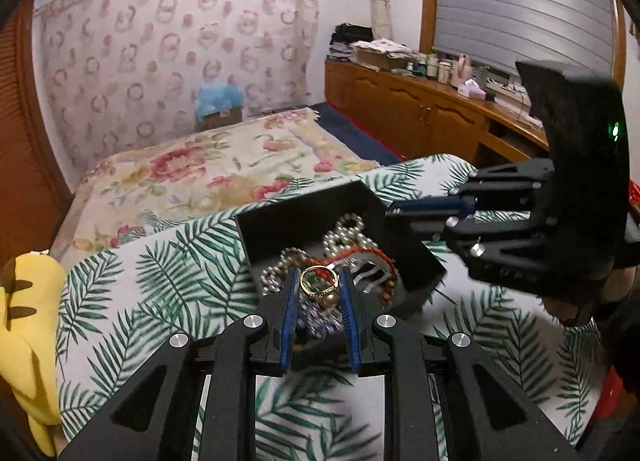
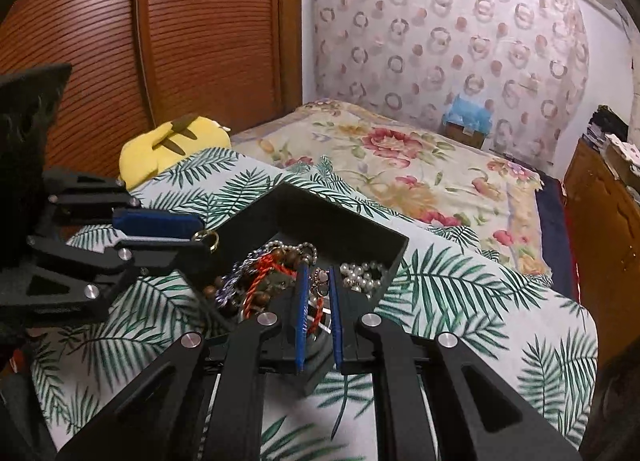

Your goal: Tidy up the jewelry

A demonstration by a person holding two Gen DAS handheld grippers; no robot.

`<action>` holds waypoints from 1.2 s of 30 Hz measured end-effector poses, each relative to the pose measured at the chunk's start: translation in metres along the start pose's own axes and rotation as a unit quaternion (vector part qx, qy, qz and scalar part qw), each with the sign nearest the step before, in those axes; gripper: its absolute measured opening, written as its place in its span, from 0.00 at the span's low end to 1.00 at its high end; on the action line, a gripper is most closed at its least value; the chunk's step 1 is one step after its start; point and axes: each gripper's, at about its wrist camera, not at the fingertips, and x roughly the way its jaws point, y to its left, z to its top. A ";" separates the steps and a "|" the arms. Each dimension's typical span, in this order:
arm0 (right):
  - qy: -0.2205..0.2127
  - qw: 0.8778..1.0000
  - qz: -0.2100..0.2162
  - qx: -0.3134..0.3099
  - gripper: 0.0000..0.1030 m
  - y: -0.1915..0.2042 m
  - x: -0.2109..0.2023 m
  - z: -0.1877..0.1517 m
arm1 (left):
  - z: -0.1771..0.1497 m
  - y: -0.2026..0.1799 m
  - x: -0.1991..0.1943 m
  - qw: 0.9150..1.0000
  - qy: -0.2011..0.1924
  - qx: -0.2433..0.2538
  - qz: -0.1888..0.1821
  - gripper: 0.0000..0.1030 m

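Note:
A black open box (image 1: pixel 280 221) sits on a palm-leaf cloth and holds a heap of jewelry: pearl strands (image 1: pixel 344 233), red cord and brown beads (image 2: pixel 260 277). My left gripper (image 1: pixel 319 281) is shut on a gold ring with a pearl (image 1: pixel 318 283), held over the box's near edge. The ring also shows in the right wrist view (image 2: pixel 208 239) at the left gripper's tip. My right gripper (image 2: pixel 318 281) is narrowly open over the box, with a small pale charm (image 2: pixel 319 276) between its fingers; contact is unclear. It also shows in the left wrist view (image 1: pixel 400 213).
The box (image 2: pixel 340 221) rests on a leaf-print cover (image 1: pixel 168 281) over the bed. A floral quilt (image 1: pixel 224 165) lies beyond. A yellow plush toy (image 2: pixel 172 145) sits at the left edge. A wooden cabinet (image 1: pixel 420 109) with clutter stands to the right.

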 end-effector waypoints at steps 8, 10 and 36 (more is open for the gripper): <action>-0.001 1.000 -0.013 0.004 0.11 -0.007 0.016 0.008 | 0.014 0.014 0.018 1.000 0.001 -0.019 0.007 0.18; -0.004 1.000 -0.012 0.010 0.11 -0.010 0.015 0.009 | 0.017 0.017 0.023 1.000 0.002 -0.025 0.006 0.18; -0.086 0.989 -0.077 0.088 0.88 0.005 -0.087 -0.025 | -0.004 0.012 -0.035 0.993 -0.041 -0.071 0.088 0.92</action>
